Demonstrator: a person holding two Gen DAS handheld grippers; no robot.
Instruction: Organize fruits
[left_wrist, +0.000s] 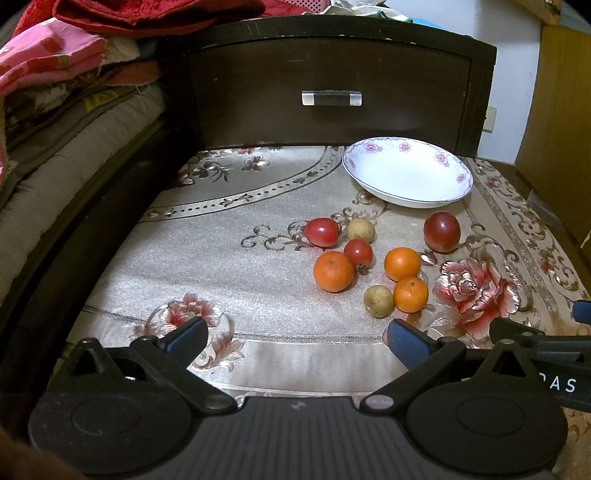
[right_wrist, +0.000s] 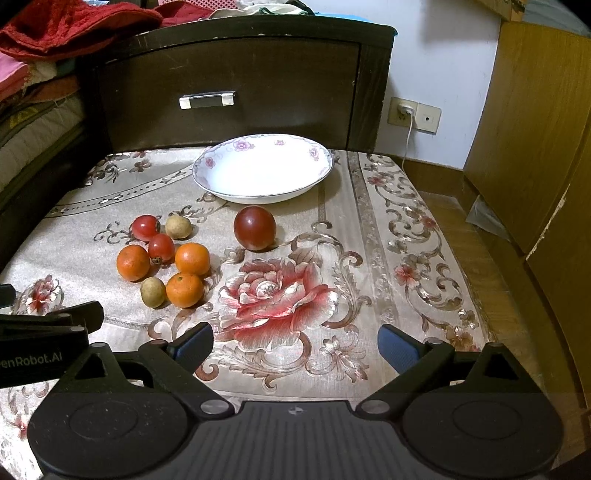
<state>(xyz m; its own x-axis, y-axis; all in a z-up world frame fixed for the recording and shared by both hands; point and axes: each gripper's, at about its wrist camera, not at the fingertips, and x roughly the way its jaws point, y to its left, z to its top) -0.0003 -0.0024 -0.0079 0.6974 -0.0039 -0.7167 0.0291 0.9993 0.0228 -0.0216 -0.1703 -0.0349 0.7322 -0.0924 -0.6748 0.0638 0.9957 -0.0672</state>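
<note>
- Floral cloth (right_wrist: 332, 258) covers the table before a dark drawer front (right_wrist: 229, 74).
- White bowl (right_wrist: 236, 192), upper centre of the right view, holds nothing, so I judge the sorting unstarted.
- Oranges (right_wrist: 133, 263), small tomatoes (right_wrist: 146, 226), longans (right_wrist: 153, 292) and a dark red fruit (right_wrist: 255, 228) lie loose on the cloth at centre-left.
- My left claw (left_wrist: 297, 341) and right claw (right_wrist: 295, 349) both hang spread and carry nothing.

Open right claw (right_wrist: 295, 347), fruit cluster (right_wrist: 162, 258), empty bowl (right_wrist: 262, 168), floral cloth (right_wrist: 369, 258)
</note>
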